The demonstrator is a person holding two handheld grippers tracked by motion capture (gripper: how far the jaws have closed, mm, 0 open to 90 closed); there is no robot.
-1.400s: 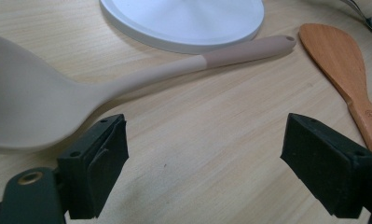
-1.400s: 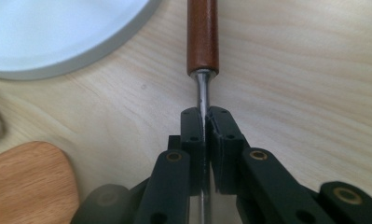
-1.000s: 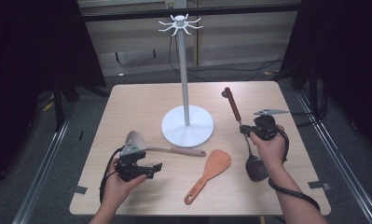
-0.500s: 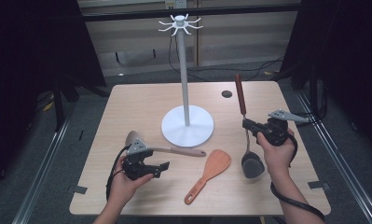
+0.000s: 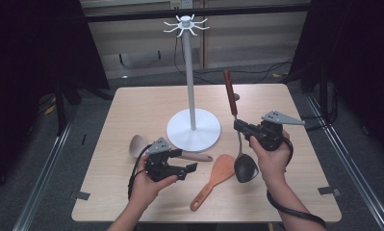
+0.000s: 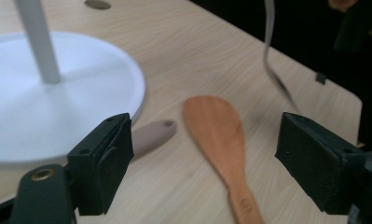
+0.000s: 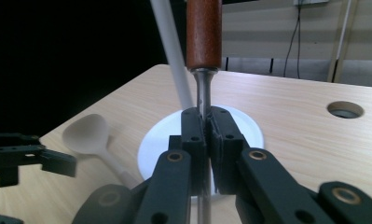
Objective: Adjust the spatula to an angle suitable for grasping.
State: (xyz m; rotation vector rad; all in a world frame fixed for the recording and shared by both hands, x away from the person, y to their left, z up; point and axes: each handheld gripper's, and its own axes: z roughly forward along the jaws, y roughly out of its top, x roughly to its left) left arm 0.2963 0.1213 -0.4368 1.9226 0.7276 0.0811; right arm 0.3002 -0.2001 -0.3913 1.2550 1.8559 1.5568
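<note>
My right gripper is shut on the thin metal shank of a ladle. The ladle stands nearly upright, with its red-brown handle on top and its black head low over the table. A white hook stand rises from a round base just left of it. My left gripper is open and its jaws have just been closing a little, with nothing pressed between them. An orange spatula lies on the table beyond the gap.
A beige spoon lies beside the stand's base, its handle end near my left jaw. The wooden table has a small round hole at the far right. Dark floor and metal rails surround it.
My right gripper has risen and swung the ladle from lying on the table to nearly upright. My left gripper has moved right, toward the orange spatula.
</note>
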